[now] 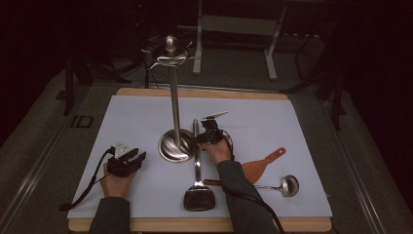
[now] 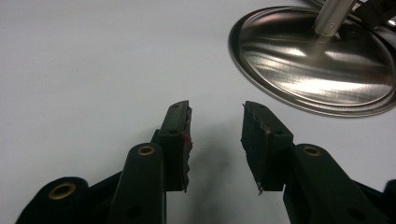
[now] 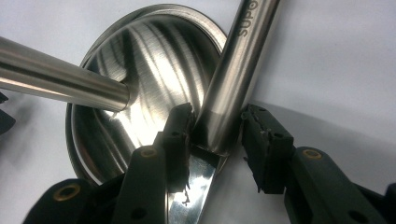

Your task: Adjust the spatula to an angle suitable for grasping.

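A steel utensil stand (image 1: 174,97) with a round base (image 1: 170,148) rises from the middle of the white sheet. A metal spatula (image 1: 197,168) lies beside it, with its handle (image 3: 229,79) resting on the base's rim (image 3: 154,56). My right gripper (image 3: 215,123) straddles that handle: the left pad touches it and a thin gap shows at the right pad. In the high view the right gripper (image 1: 203,136) sits just right of the base. My left gripper (image 2: 215,121) stands open over bare sheet, left of the base (image 2: 317,70), holding nothing; in the high view the left gripper (image 1: 132,155) is at the near left.
A wooden spatula (image 1: 263,165) and a small steel ladle (image 1: 287,185) lie on the sheet to the right of my right forearm. The stand's top hooks (image 1: 170,56) spread over the far side. The table's wooden front edge (image 1: 195,225) runs below the sheet.
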The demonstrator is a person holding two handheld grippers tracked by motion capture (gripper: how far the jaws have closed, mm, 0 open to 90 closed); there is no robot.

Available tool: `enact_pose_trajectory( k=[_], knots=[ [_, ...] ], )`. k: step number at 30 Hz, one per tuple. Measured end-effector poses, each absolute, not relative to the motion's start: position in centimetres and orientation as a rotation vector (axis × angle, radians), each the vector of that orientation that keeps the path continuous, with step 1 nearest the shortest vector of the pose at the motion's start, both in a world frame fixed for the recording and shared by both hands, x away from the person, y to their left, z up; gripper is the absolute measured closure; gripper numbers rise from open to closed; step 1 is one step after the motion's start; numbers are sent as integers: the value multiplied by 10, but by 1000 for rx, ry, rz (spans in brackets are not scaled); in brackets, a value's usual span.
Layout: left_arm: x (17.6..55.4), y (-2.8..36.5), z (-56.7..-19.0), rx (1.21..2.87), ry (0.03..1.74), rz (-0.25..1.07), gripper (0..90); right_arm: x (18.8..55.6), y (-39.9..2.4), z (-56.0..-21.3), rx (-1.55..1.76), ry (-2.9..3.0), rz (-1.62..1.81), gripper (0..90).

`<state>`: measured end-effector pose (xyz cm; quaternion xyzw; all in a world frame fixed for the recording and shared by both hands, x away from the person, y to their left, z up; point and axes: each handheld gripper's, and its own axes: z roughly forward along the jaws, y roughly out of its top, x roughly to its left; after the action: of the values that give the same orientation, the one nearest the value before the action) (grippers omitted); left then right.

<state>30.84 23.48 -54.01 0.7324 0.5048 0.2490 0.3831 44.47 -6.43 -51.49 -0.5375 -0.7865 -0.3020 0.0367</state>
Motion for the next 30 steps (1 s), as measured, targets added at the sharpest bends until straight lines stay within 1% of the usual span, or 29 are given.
enact_pose_trajectory(
  k=[11, 16, 20, 27, 30],
  knots=[
    [308, 235, -540, 1866, 1287, 634, 620, 445, -65, -515, -1666, -2378, -938, 652],
    [308, 235, -540, 1866, 1287, 636, 618, 445, -73, -516, -1678, -2265, -1002, 675],
    [308, 235, -540, 1867, 1287, 636, 617, 444, -75, -514, -1674, -2256, -1035, 677],
    [308, 235, -540, 1867, 1288, 634, 616, 439, -76, -503, -1632, -2241, -1113, 687],
    [308, 235, -540, 1867, 1289, 634, 616, 435, -77, -492, -1598, -2239, -1169, 695]
  ],
)
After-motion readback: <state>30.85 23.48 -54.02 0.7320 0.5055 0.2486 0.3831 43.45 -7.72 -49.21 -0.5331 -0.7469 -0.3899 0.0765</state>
